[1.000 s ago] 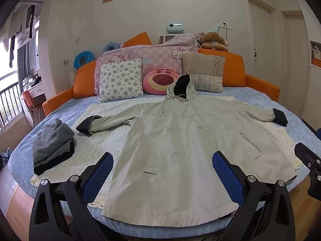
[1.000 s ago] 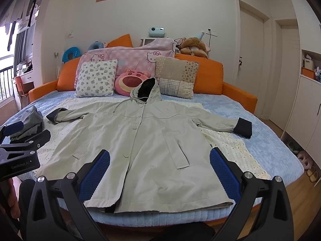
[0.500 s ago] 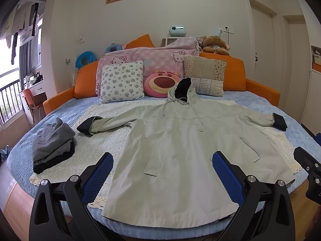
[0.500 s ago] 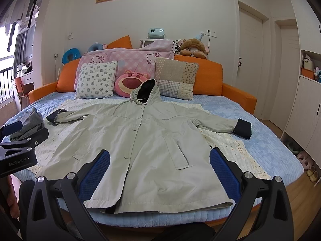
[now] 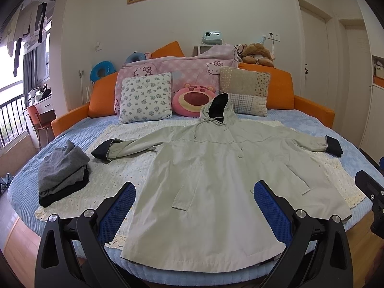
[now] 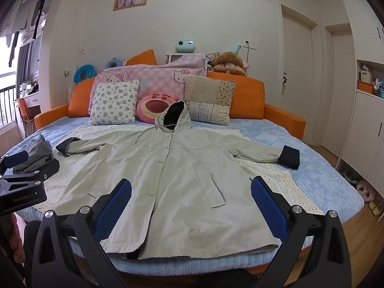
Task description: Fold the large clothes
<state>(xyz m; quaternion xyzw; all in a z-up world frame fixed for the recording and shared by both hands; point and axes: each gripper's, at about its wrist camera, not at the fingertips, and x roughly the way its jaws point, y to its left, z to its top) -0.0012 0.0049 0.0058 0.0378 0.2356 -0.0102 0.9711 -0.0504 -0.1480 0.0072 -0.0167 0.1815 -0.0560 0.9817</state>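
Note:
A pale green hooded coat (image 5: 211, 182) lies spread flat, front up, on the round blue bed (image 5: 26, 192), hood toward the pillows and both dark-cuffed sleeves stretched out. It also shows in the right wrist view (image 6: 168, 180). My left gripper (image 5: 194, 204) is open and empty, held above the coat's hem. My right gripper (image 6: 190, 200) is open and empty too, above the hem. The left gripper's body shows at the left edge of the right wrist view (image 6: 26, 177).
A pile of folded grey and dark clothes (image 5: 62, 175) sits on the bed's left side. Pillows (image 5: 145, 97) and a pink plush cushion (image 5: 193, 99) line the orange headboard. A white lace cover (image 5: 100, 177) lies under the coat. Cupboards (image 6: 367, 129) stand at right.
Both grippers have risen or tilted up slightly, so the bed sits a little lower in each view. The coat has not moved. Both grippers stay open.

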